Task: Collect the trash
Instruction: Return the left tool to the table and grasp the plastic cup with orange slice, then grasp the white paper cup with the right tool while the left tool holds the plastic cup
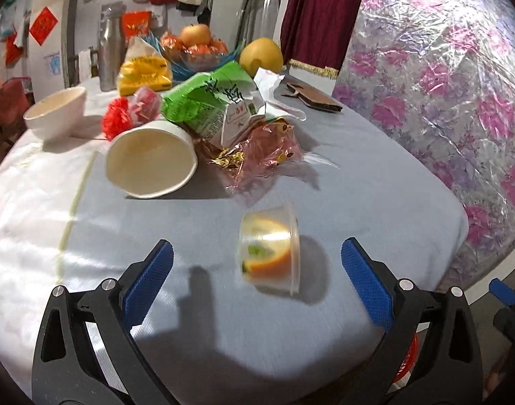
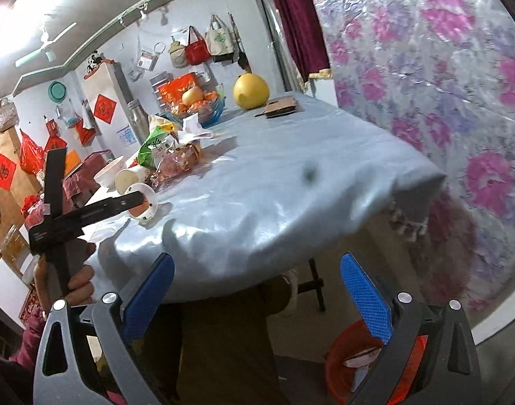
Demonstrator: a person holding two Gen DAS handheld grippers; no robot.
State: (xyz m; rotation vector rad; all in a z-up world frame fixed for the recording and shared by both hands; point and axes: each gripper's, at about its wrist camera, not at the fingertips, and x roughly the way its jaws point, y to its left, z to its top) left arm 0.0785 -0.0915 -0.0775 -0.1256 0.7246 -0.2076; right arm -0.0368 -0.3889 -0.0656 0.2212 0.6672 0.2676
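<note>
Left hand-held gripper (image 1: 257,273): fingers spread wide, empty; clear plastic cup (image 1: 269,244) on side on tabletop (image 1: 375,185), between fingertips, just ahead; paper cup (image 1: 151,160) and wrapper pile (image 1: 257,148) farther ahead-left. Right hand-held gripper (image 2: 257,290): spread, empty, off tabletop edge; red bin (image 2: 338,364) below, toward right finger.

clear plastic cup (image 1: 269,246), matt cloth tablecloth (image 1: 375,182)

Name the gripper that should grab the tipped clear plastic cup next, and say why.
Left. The left gripper is open with the clear cup lying right ahead between its fingers; the right gripper hangs off the table edge above the red bin.
</note>
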